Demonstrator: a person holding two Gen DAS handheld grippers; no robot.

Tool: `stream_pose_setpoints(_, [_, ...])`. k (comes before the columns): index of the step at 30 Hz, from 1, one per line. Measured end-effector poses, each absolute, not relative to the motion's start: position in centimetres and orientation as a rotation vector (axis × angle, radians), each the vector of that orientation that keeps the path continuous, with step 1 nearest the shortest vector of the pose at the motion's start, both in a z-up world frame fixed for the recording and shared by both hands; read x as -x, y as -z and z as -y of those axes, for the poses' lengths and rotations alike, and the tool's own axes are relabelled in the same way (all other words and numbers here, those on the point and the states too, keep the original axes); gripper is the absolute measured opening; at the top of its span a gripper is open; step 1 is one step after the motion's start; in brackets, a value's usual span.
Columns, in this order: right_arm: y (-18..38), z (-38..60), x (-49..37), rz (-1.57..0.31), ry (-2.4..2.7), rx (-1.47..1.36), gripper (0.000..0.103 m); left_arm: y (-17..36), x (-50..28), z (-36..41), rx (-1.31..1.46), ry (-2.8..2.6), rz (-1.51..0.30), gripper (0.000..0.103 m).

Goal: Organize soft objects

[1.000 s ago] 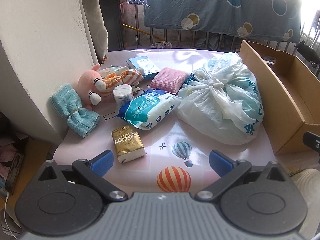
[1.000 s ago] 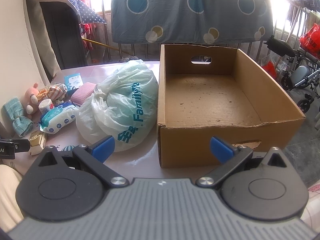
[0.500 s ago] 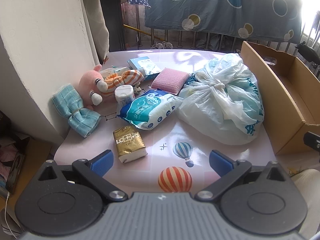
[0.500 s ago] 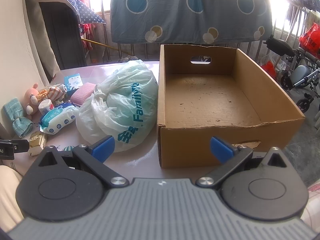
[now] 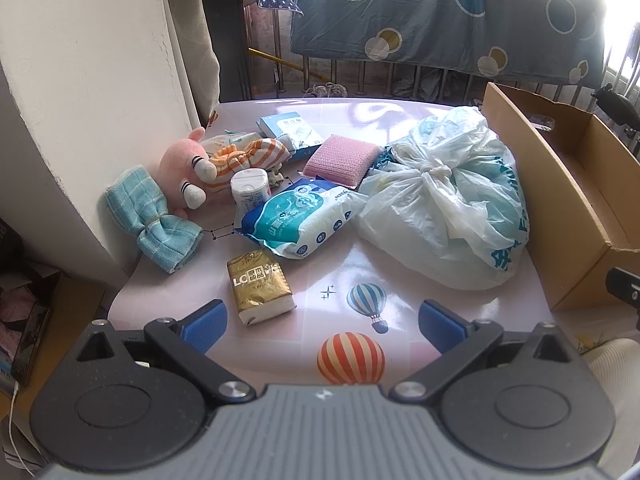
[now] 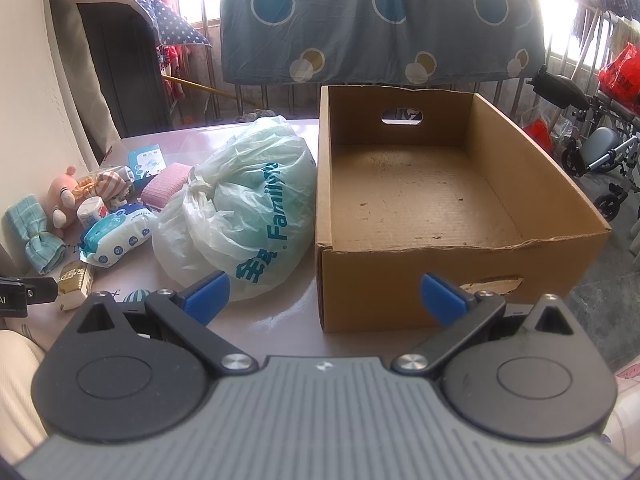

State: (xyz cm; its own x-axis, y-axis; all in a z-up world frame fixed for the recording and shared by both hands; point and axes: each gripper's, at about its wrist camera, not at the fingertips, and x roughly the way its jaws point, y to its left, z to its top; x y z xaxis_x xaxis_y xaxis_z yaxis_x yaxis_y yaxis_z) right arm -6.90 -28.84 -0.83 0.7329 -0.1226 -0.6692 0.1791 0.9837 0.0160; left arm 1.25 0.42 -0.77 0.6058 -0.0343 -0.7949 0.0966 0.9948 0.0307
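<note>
Soft things lie on the pink table (image 5: 400, 120): a gold tissue pack (image 5: 258, 286), a blue wipes pack (image 5: 298, 216), a tied white plastic bag (image 5: 444, 208), a pink sponge (image 5: 342, 160), a pink plush toy (image 5: 184, 168), a teal cloth bow (image 5: 154, 218) and a striped cloth (image 5: 248, 156). My left gripper (image 5: 322, 326) hangs open near the table's front edge, just short of the gold pack. My right gripper (image 6: 324, 296) is open and empty in front of the empty cardboard box (image 6: 424, 204), with the bag (image 6: 240, 216) to its left.
A white wall (image 5: 80, 80) borders the table's left side. A small white tub (image 5: 250, 190) and a blue box (image 5: 290, 128) sit among the soft things. Railings and a hanging blue sheet (image 6: 380, 20) are behind. A wheelchair (image 6: 600, 148) stands far right.
The left gripper has crept slightly forward toward the items; the right view is nearly unchanged. Both grippers stay open.
</note>
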Motion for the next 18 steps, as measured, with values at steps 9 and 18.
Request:
stream_pose_setpoints(9, [1.0,28.8,6.9,-0.731,0.165,-0.082,0.102,0.9,-0.9,-0.6,-0.066,0.059,-0.923,0.102])
stream_pose_setpoints(18, [-0.2,28.3,6.1,-0.702,0.119,-0.054,0.102,0.6,-1.7,-2.6,-0.056,0.076,-0.923,0.102])
